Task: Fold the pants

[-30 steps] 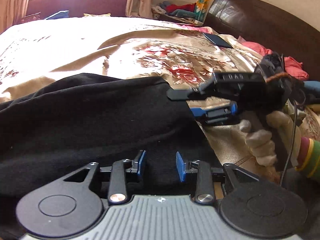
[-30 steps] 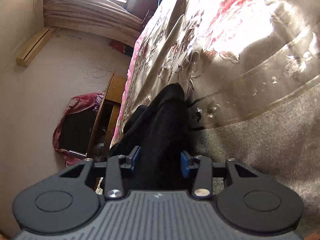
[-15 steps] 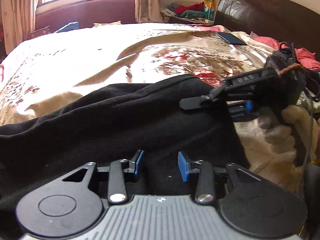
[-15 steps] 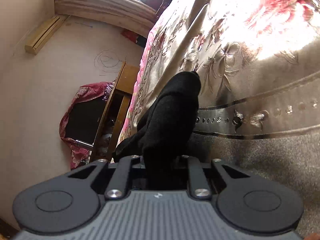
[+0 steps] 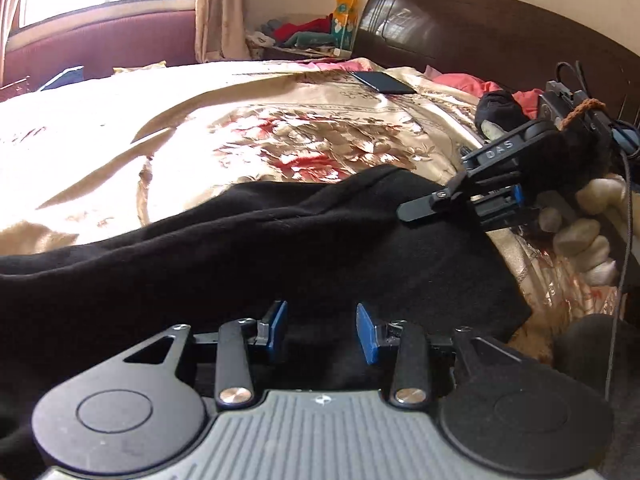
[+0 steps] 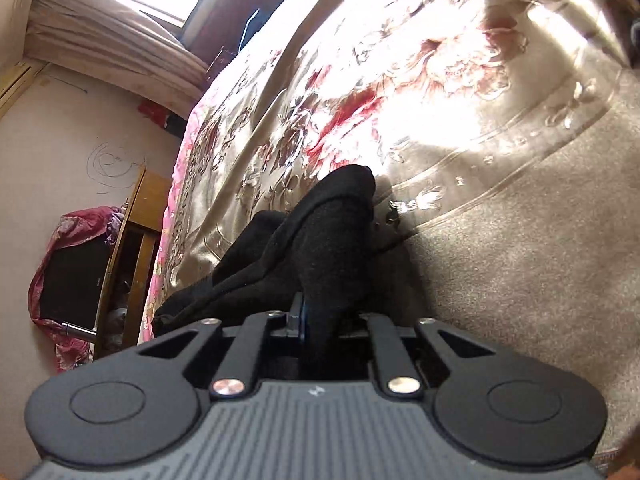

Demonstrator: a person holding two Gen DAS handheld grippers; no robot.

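Black pants [image 5: 240, 264] lie spread across the flowered bed cover [image 5: 280, 128]. My left gripper [image 5: 320, 328] hovers low over the cloth, open, its blue pads apart with nothing pinched between them. At the pants' right edge my right gripper [image 5: 424, 206], held by a gloved hand [image 5: 580, 232], grips the cloth. In the right wrist view the right gripper [image 6: 316, 316] has its jaws closing, with a fold of the pants [image 6: 332, 216] pinched between the pads and lifted off the cover [image 6: 440, 80].
A dark phone [image 5: 382, 82] lies on the far part of the bed. The dark headboard [image 5: 480, 40] and red clothes [image 5: 480, 84] are at the right. Beside the bed stand a wooden piece of furniture [image 6: 132, 248] and a red bag [image 6: 72, 264].
The right gripper's jaws closed on the pants' edge, then rose with the cloth. In the left wrist view the right gripper shifted up and to the right. The left gripper stayed open.
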